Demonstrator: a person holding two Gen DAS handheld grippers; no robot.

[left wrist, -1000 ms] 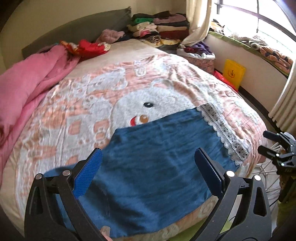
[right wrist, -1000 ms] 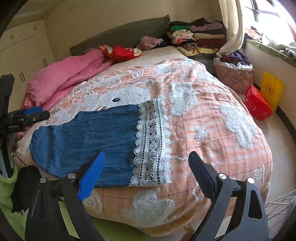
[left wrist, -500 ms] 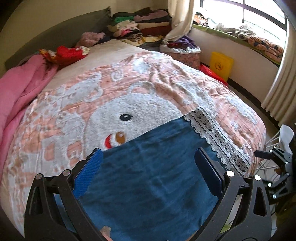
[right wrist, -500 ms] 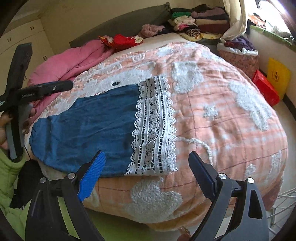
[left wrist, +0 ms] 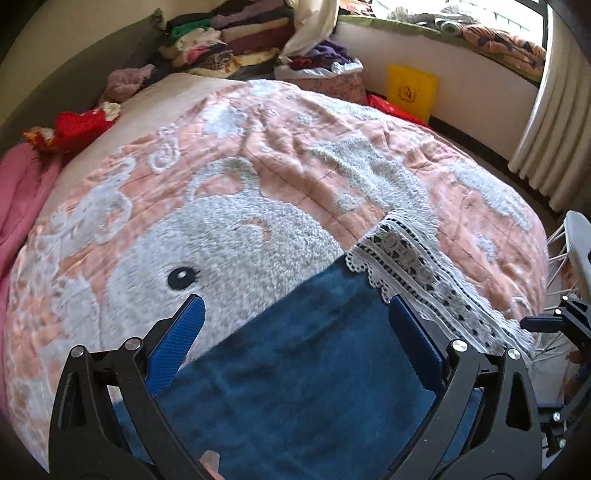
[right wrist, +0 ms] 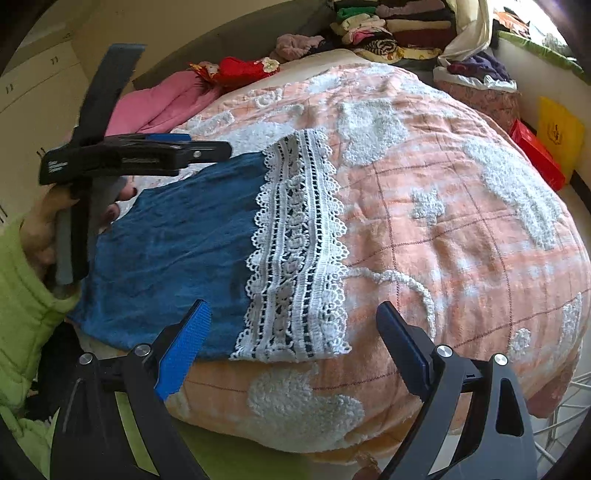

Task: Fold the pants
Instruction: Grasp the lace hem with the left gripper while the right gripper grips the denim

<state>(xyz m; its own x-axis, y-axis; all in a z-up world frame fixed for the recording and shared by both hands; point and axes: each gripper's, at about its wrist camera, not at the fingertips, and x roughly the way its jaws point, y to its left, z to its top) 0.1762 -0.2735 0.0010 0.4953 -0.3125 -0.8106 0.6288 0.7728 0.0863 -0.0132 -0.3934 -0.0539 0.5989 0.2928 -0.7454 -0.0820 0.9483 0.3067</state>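
My left gripper (left wrist: 293, 321) stands with its jaws spread wide and holds nothing; blue fabric shows in the gap between its fingers. Its blue-padded left finger (left wrist: 177, 339) sits over the grey plush animal on the bedspread (left wrist: 295, 147), and the right finger (left wrist: 413, 343) lies over the pants beside the lace band. In the right wrist view I see this same gripper (right wrist: 140, 157) from the side, hovering over the far end of the pants, gripped by a hand (right wrist: 44, 229) in a green sleeve (right wrist: 22, 314).

My right gripper (right wrist: 291, 332) is likewise wide open and empty. Its left finger (right wrist: 184, 350) sits at the near edge of the blue cloth; its right finger (right wrist: 406, 350) is over bare bedspread, clear of the garment. The near corner of the lace hem lies between the two fingers. Whether either gripper touches the cloth, I cannot tell.

The pants (right wrist: 177, 251) lie flat near the front edge of the bed, folded into one blue panel, with a broad white lace hem (right wrist: 295, 251) running across their right end. From the left wrist view the pants (left wrist: 314, 387) fill the foreground and the lace (left wrist: 424, 280) runs off to the right.

Beyond, a pink blanket (right wrist: 162, 103) and a red item (right wrist: 236, 70) lie toward the head of the bed, with stacked folded clothes (right wrist: 388, 29) behind. A yellow bag (right wrist: 559, 133) leans against the wall at right.
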